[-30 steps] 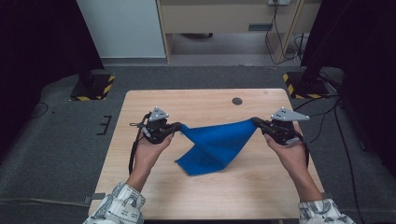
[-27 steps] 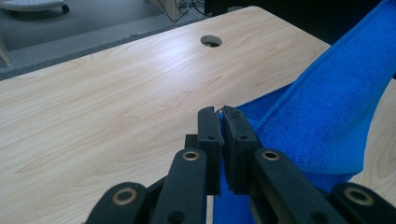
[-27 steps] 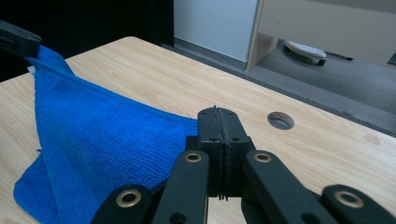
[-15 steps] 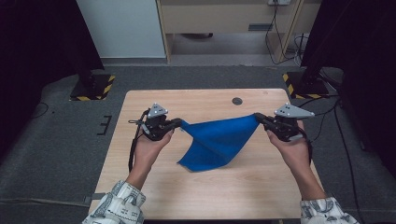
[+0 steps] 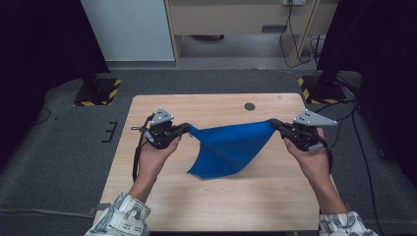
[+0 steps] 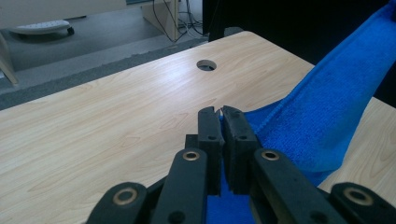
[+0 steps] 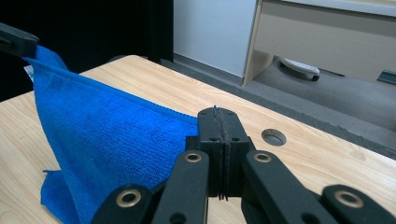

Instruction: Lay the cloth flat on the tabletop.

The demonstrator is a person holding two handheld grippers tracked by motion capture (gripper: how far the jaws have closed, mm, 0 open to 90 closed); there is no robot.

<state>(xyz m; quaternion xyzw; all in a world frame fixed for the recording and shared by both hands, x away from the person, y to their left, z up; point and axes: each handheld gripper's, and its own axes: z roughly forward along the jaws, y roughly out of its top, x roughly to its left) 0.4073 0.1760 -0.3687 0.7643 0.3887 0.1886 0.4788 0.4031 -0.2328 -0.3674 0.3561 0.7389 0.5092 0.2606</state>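
High view. We see one blue microfibre cloth [image 5: 228, 147] stretched between two claws above one wooden table [image 5: 216, 206]. The left gripper [image 5: 186, 129] pinches the corner at its tip; the right gripper [image 5: 273, 123] pinches the opposite corner at its own tip. Compared with a second ago, the two claws stand farther apart and the top edge between them runs tighter and straighter; the hanging fold below has flattened, its lowest point touching the table ahead of the person's hands. We judge that the cloth is being spread open, ready for laying flat or folding. One round cable hole [image 5: 250, 106] lies beyond the cloth.

Left gripper view. The left gripper [image 6: 219, 112] is closed down to a thin slit, with blue pile caught between its jaws. The cloth [image 6: 327, 112] rises away to the right of the tip; the hole [image 6: 206, 65] lies ahead.

Right gripper view. The right gripper [image 7: 218, 113] is pressed fully together on the hem. The cloth [image 7: 107, 140] slopes off to its left, up to the other claw [image 7: 16, 41]. The hole [image 7: 274, 136] sits just right of the tip.
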